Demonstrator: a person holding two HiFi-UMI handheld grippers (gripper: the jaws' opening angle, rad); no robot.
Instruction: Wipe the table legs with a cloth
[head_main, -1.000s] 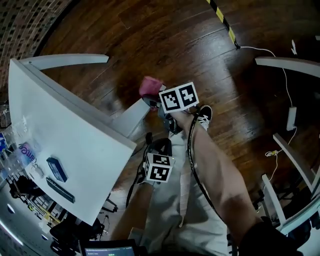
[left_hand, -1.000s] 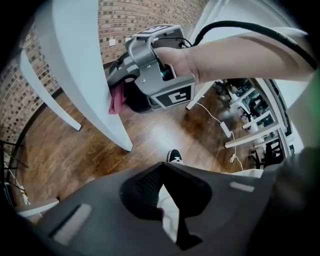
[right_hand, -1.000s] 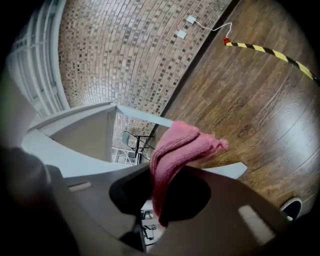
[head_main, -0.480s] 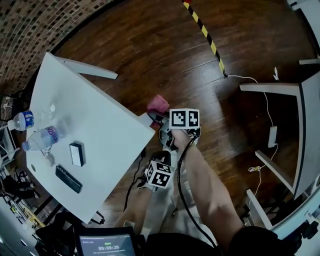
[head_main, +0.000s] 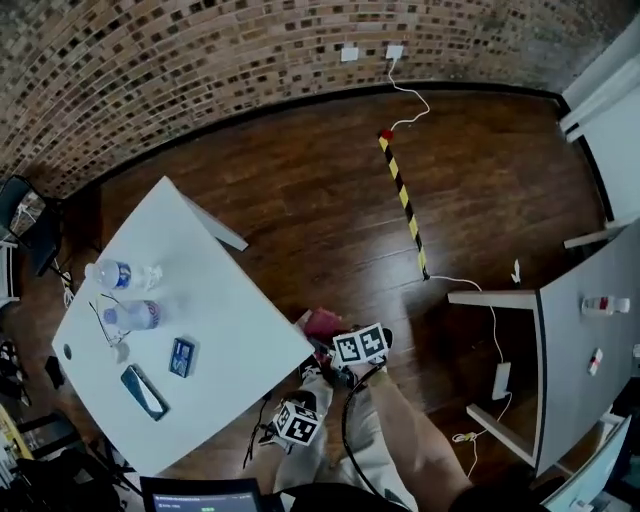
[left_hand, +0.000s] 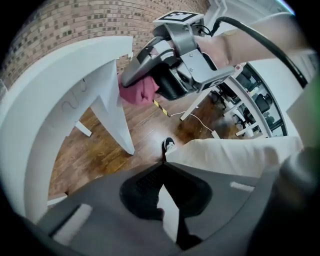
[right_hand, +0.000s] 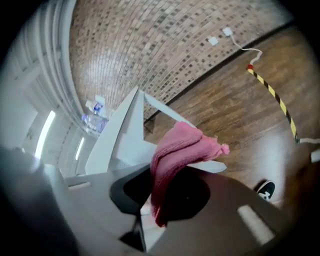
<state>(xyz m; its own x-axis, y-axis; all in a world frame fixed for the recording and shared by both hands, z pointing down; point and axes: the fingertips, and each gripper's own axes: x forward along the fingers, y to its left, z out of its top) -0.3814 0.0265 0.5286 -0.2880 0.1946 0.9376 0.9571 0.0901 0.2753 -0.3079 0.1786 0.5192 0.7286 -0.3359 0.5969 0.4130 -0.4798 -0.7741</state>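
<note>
Light: dim and even.
Edges: bent by fisheye, with blackened corners.
Focus: the cloth (right_hand: 176, 152) is rendered sharp and the nearest foreground blurred.

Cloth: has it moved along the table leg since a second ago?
Yes. The cloth has gone up the leg, from lower down to just under the table corner.

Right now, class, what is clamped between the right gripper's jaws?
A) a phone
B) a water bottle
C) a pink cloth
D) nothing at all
C: the right gripper view shows the right gripper with its jaws shut on a pink cloth, whose bunched free end sticks out past the jaw tips.
</note>
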